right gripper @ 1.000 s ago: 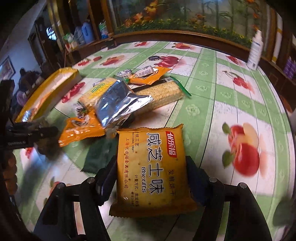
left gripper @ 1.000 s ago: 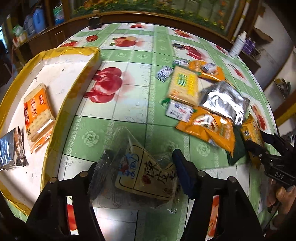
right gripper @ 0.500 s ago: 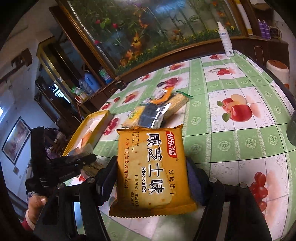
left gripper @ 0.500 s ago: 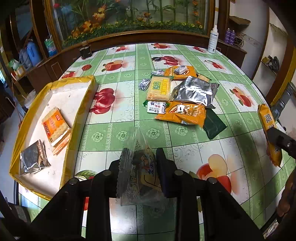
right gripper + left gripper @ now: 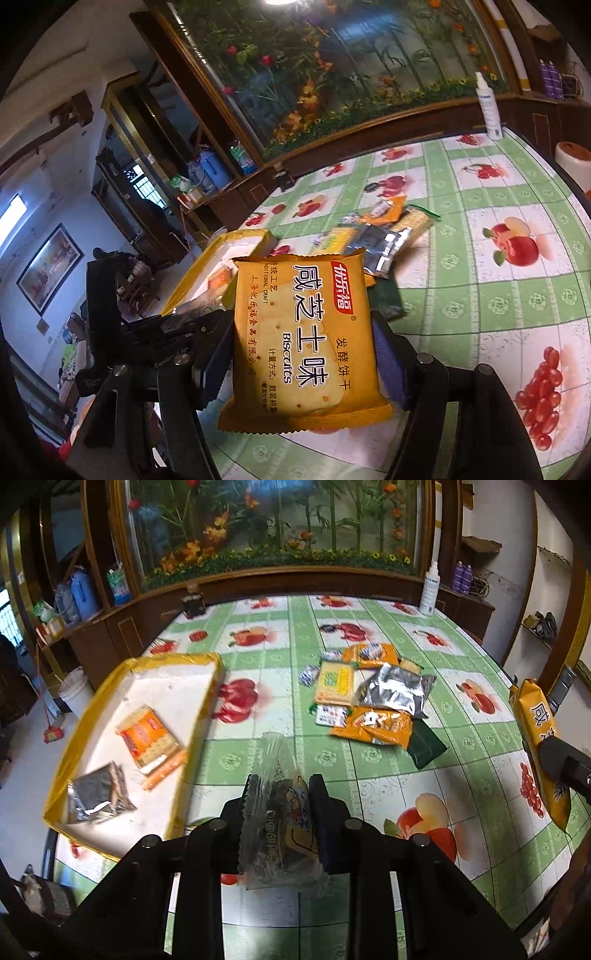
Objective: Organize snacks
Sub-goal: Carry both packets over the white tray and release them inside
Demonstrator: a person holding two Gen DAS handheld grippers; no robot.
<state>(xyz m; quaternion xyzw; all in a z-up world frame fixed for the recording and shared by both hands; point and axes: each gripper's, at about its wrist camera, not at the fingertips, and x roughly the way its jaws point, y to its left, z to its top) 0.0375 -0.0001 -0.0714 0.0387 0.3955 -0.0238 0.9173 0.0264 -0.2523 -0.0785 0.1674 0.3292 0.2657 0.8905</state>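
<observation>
My left gripper (image 5: 282, 794) is shut on a clear-wrapped snack packet (image 5: 280, 823), held above the table beside the yellow-rimmed white tray (image 5: 201, 716). The tray holds an orange cracker pack (image 5: 146, 736) and a silver pouch (image 5: 96, 794). My right gripper (image 5: 301, 354) is shut on an orange biscuit pack (image 5: 303, 339), held high over the table; this pack also shows at the right edge of the left wrist view (image 5: 541, 738). A pile of snacks (image 5: 369, 698) lies in the middle of the table, also seen in the right wrist view (image 5: 373, 236).
The table has a green and white fruit-print cloth (image 5: 461, 775). A white spray bottle (image 5: 430, 590) stands at the far right edge and a small dark jar (image 5: 194, 603) at the far left edge. The left gripper's body (image 5: 147, 332) sits left of the right gripper.
Both grippers have risen well above the table with their packs. The left gripper closed tighter on the clear packet and swung toward the tray. The right gripper moved up and back.
</observation>
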